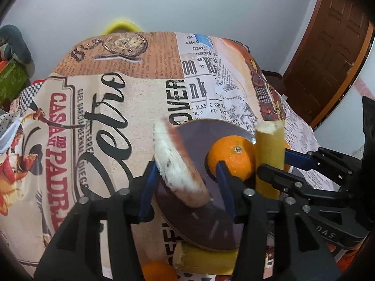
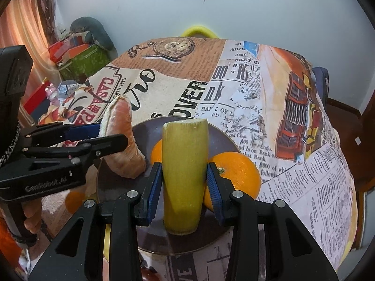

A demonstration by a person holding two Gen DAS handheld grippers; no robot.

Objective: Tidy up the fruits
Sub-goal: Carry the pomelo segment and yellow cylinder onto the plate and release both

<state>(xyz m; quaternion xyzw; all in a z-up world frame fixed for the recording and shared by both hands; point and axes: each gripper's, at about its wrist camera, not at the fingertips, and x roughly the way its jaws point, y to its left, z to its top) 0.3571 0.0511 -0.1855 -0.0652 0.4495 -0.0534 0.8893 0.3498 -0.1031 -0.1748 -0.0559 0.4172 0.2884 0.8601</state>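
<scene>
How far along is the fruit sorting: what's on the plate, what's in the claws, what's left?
Done: one orange sits on the plate. In hand: the right claw holds a yellow stalk piece upright over the plate; a pinkish slice sits between the left claw's open pads, above the plate. Left: both need setting down; another orange and stalk piece lie off the plate.
</scene>
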